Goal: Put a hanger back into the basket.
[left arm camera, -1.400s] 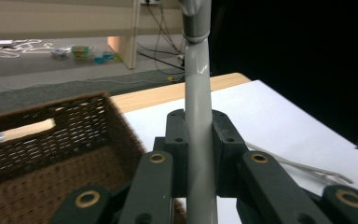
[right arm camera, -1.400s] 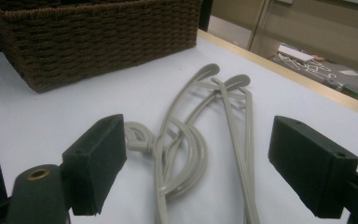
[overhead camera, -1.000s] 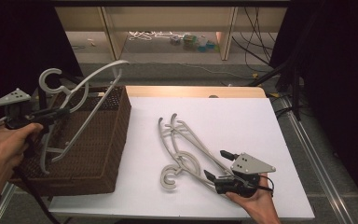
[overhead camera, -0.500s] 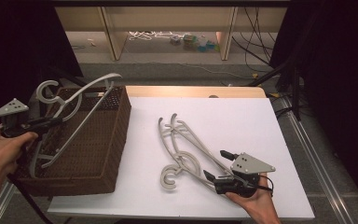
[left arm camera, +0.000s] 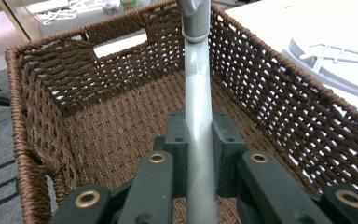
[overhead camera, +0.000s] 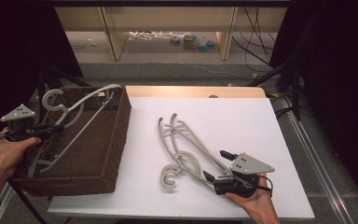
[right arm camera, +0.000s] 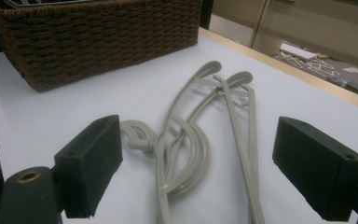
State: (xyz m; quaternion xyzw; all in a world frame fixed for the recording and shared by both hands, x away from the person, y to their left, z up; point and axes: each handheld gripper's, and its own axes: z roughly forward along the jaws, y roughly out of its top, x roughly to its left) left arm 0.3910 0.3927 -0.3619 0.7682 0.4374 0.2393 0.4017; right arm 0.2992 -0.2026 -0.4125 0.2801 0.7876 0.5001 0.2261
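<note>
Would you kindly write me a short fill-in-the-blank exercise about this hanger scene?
1. The left gripper is shut on a grey ____ above the wicker basket.
2. The right gripper has its jaws ____.
3. The hangers on the table lie on a ____ surface.

Missing words: hanger; open; white

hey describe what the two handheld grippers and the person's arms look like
Both the left gripper and the right gripper are dark, near-black tools, each topped with a grey three-cornered plate dotted with small holes. Their jaws end in blocky black pads, and the linkage arms carry brass-coloured rivets. A thin black cable trails from each. The forearms look bare, apart from a dark cuff at the left.
</note>
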